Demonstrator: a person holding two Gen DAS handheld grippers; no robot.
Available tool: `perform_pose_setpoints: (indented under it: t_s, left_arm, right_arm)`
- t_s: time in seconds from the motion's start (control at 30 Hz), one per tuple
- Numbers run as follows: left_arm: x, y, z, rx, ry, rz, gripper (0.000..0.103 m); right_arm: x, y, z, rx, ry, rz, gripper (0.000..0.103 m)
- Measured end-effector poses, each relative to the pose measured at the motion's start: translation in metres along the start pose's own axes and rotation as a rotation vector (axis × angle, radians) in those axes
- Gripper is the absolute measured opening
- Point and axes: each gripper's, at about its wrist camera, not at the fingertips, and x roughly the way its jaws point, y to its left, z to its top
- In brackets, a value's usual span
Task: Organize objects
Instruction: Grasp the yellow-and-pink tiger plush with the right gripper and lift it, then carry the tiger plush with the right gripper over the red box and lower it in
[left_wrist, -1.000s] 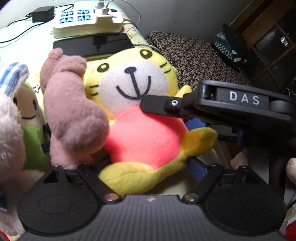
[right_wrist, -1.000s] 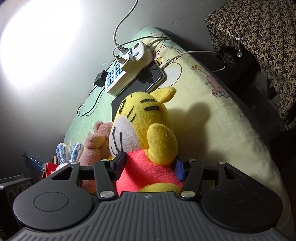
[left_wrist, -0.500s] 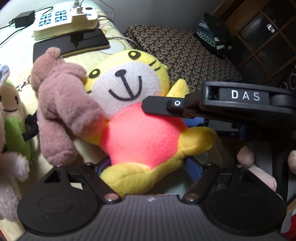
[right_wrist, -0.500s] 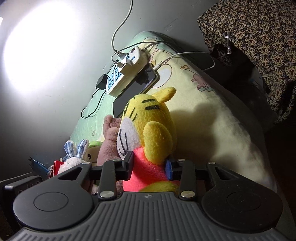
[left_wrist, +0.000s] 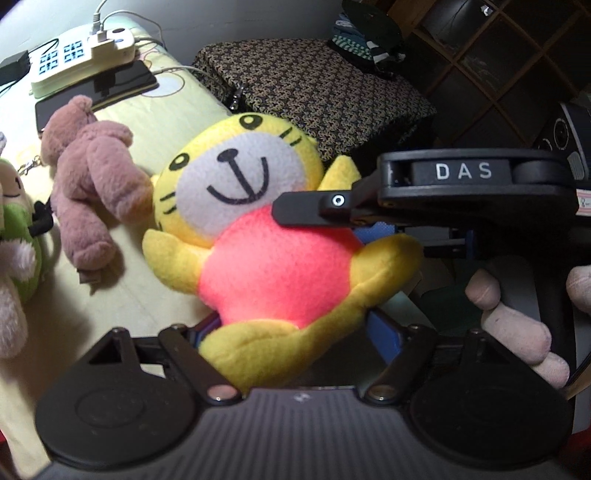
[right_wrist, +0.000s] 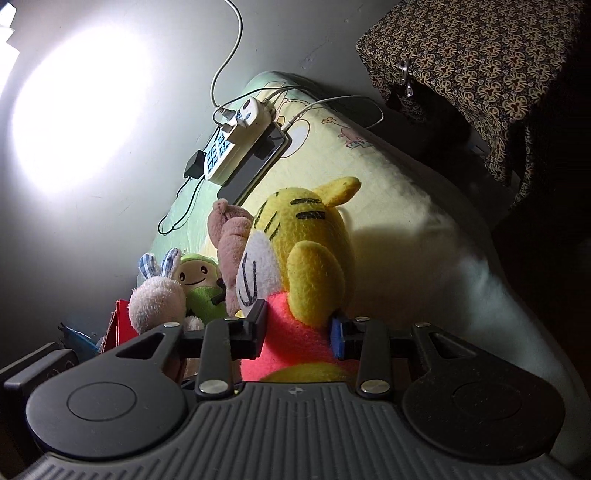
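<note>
1. Between both grippers: yellow tiger (left_wrist: 273, 266) with a pink belly, face up toward the left wrist camera.
2. Left gripper (left_wrist: 291, 332): jaws just closed in, now clamped on the tiger's lower body and leg, blue pads pressed into the plush.
3. Right gripper (right_wrist: 299, 332): jaws likewise just closed, clamped across the pink torso under one yellow arm; seen from the left wrist as a black finger lying over the tiger's chest.
4. Just beside the tiger's head: brown bear (left_wrist: 92, 184), lying on the quilt (left_wrist: 147, 295), possibly touching the tiger's cheek; cannot tell for sure.
5. Farther along the same side: green plush (right_wrist: 199, 284) and white bunny (right_wrist: 159, 299) with checked ears, close together, near the wall (right_wrist: 92, 240).
6. Beyond the toys: power strip (right_wrist: 236, 140) with plugs and cables, resting partly on a dark phone (right_wrist: 255, 170).
7. Opposite side: quilt edge dropping off close to the tiger, with a patterned cover (left_wrist: 314, 92) past it and dark shelving (left_wrist: 498, 55) behind.
8. Under the right gripper in the left view: fingers (left_wrist: 513, 325) of a hand on its handle.
9. Bare quilt open between tiger and power strip, and near the left gripper's base; toys crowding the wall side.
</note>
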Motion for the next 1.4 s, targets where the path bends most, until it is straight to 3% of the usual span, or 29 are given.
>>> perform_pose_setpoints:
  t_s: [0.37, 0.63, 1.0, 1.13, 1.4]
  left_arm:
    - [-0.045, -0.003, -0.041, 0.087, -0.049, -0.038, 0.078]
    - [-0.123, 0.020, -0.074, 0.135, -0.207, 0.030, 0.078]
    - [-0.222, 0.110, -0.109, 0.000, -0.373, 0.116, 0.078]
    - [-0.234, 0.139, -0.112, -0.060, -0.393, 0.148, 0.078]
    - [-0.237, 0.196, -0.123, -0.176, -0.369, 0.154, 0.078]
  right_arm:
    - [-0.028, 0.030, -0.051, 0.002, -0.085, -0.003, 0.036]
    - [-0.027, 0.102, -0.085, -0.107, -0.152, 0.093, 0.036]
    - [0.028, 0.212, -0.115, -0.270, -0.106, 0.228, 0.036]
    - [0.052, 0.245, -0.123, -0.321, -0.089, 0.219, 0.036]
    - [0.105, 0.288, -0.140, -0.407, -0.075, 0.114, 0.036]
